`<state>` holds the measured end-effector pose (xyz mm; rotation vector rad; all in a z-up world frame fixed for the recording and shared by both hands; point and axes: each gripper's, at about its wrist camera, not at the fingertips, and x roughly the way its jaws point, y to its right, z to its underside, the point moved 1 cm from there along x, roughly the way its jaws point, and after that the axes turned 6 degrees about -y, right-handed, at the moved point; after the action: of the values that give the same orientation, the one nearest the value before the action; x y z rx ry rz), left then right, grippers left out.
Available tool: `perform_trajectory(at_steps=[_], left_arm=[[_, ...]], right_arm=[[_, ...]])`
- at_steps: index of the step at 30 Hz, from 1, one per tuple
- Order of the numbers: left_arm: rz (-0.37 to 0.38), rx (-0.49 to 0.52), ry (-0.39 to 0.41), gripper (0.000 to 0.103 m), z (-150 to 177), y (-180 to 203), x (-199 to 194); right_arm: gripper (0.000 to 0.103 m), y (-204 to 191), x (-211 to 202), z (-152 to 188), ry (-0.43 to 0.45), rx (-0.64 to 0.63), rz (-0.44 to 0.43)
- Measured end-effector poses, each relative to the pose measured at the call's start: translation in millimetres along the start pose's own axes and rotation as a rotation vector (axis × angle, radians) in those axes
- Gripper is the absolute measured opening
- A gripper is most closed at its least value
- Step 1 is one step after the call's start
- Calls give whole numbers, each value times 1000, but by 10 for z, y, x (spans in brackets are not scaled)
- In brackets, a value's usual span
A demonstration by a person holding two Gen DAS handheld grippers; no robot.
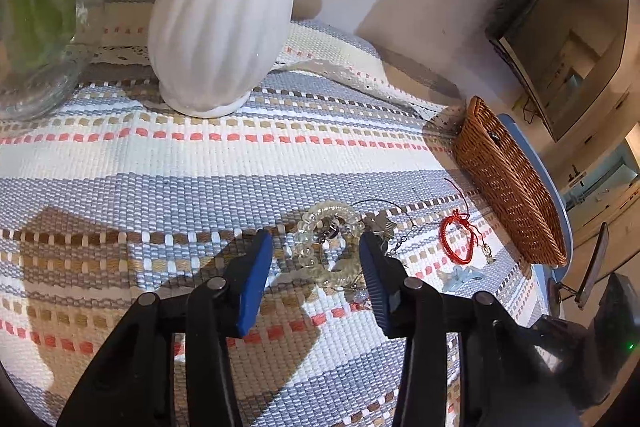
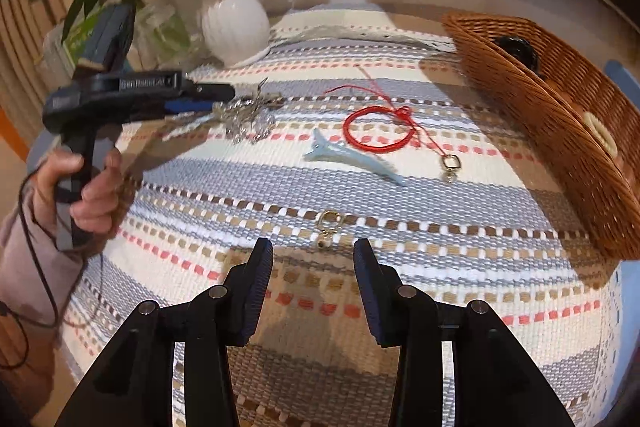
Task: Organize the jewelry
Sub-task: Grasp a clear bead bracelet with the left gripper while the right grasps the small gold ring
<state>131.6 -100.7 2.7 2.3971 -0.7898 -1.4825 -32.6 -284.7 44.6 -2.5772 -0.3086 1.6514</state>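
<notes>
The clear bead bracelet (image 1: pixel 326 247) lies in a tangle with a thin chain on the striped cloth (image 1: pixel 160 167), and I think my left gripper (image 1: pixel 316 259) sits low around it, fingers wide apart, so I can pinch it for the basket (image 1: pixel 508 183). My right gripper (image 2: pixel 313 263) hangs open and empty just behind a small gold charm (image 2: pixel 329 223).

Left gripper (image 1: pixel 316 247) jaws spread wide; right gripper (image 2: pixel 313 259) likewise, low.
</notes>
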Motion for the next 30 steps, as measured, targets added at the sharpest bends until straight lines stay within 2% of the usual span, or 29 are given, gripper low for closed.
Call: perform_trajectory(at_steps=[5,10,14,17,18,20,23,28,30], left_arm=[[1,6,7,45,-3,-4,-9],[-11,27,-4,35,-7,35,17],[-23,43,-4,26,-15,84,39],[-31,48,-2,10,-20,98,51],[-31,47,-3,9,-18,94,53],[-46,50,9,8,-15,114,45],[-35,58,54,7,-8,145,-49],[83,80,219,7,2,195,-493],[98,95,267,7,17,224,-639]], right_arm=[[42,-21,72,-39,-20,-4,33],[38,-96,105,-47,-14,-36,98],[25,-180,131,-49,-8,-67,161],[15,-237,126,-33,0,-98,182],[10,-248,123,-30,1,-105,181],[10,-256,102,-16,4,-108,180],[10,-219,62,-4,18,-95,164],[10,-155,-93,4,82,-66,87],[10,-131,-120,1,90,-54,72]])
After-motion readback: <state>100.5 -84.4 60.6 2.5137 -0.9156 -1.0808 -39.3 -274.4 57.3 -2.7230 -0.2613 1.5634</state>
